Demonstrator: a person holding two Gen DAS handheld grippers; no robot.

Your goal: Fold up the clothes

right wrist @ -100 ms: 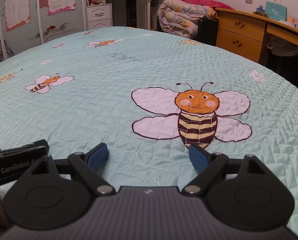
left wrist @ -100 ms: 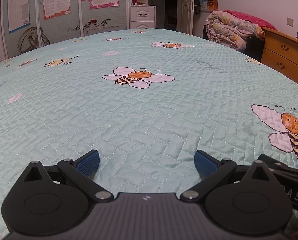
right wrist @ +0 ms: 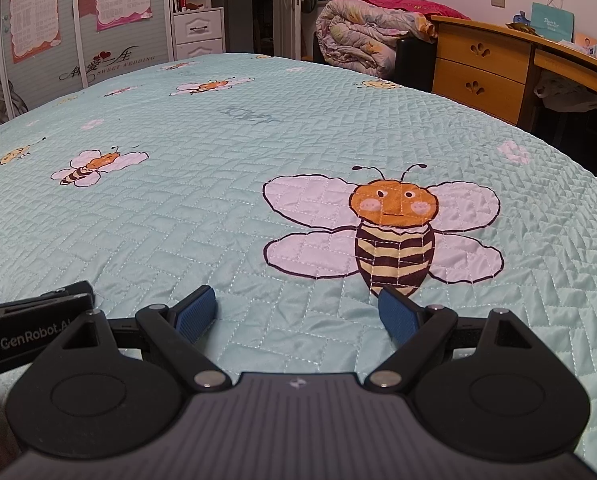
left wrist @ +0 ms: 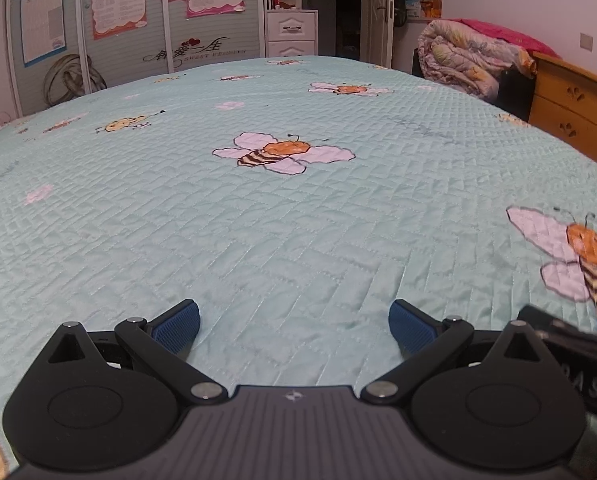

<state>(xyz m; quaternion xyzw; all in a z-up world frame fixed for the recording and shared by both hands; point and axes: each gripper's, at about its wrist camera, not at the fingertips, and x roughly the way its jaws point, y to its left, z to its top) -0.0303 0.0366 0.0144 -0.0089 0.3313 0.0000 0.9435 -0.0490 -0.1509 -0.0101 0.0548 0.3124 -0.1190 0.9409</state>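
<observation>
**Both tongs waiting over a bare quilt**

The left tongs (left wrist: 294, 326) are hovering low over the bed's near edge, blue pads spread wide and gripping nothing. The right tongs (right wrist: 296, 314) are sitting just beside them, likewise released, their pads framing the tail of a large bee print (right wrist: 394, 236) on the mint quilted bedspread (left wrist: 258, 220). No clothes are showing anywhere on the bed in either view. Past the far right corner, a rolled duvet (right wrist: 362, 36) is leaning against a wooden dresser (right wrist: 482, 68).
</observation>
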